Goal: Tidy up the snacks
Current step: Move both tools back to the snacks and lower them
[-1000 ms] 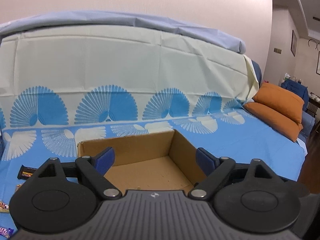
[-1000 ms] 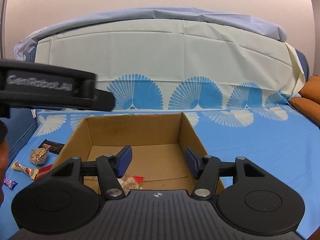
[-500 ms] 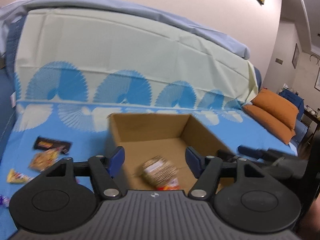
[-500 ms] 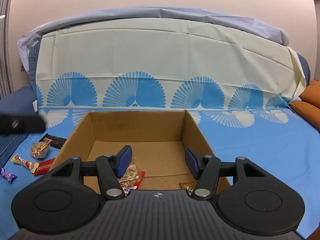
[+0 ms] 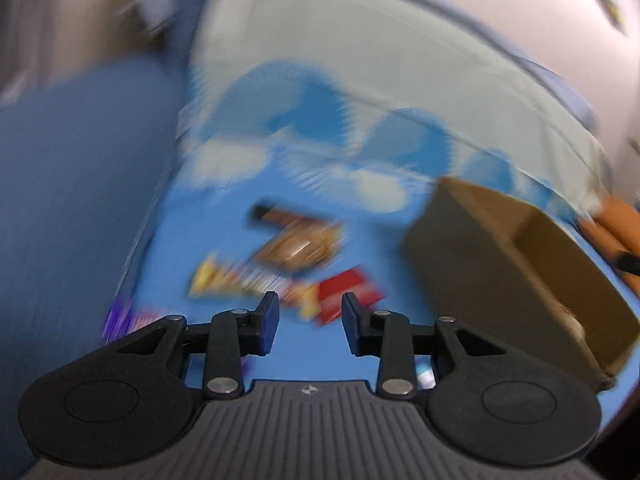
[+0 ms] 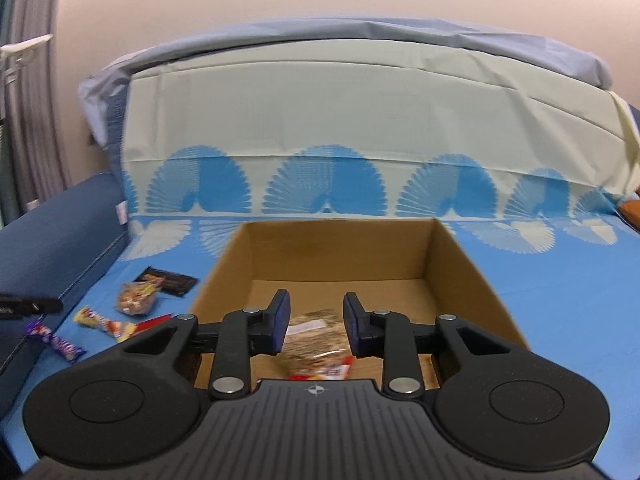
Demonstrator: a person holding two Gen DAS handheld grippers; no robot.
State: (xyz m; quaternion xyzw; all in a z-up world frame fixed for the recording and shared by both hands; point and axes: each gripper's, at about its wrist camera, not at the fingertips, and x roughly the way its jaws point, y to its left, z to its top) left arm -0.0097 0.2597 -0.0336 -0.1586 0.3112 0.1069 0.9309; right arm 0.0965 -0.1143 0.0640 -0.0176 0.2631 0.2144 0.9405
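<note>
While both claws' jaws have just been closing on nothing, the left claw (image 5: 310, 322) and right claw (image 6: 314, 326) are standing partly open, the right over the cardboard box (image 6: 472, 280).

One cardboard box (image 6: 340, 252), five loose snack packets (image 6: 136, 298), one inside.

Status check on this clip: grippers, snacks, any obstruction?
Left gripper and right gripper empty, jaws just closing partway. One snack bag in cardboard box; loose snacks still on sheet. Nothing blocking.
</note>
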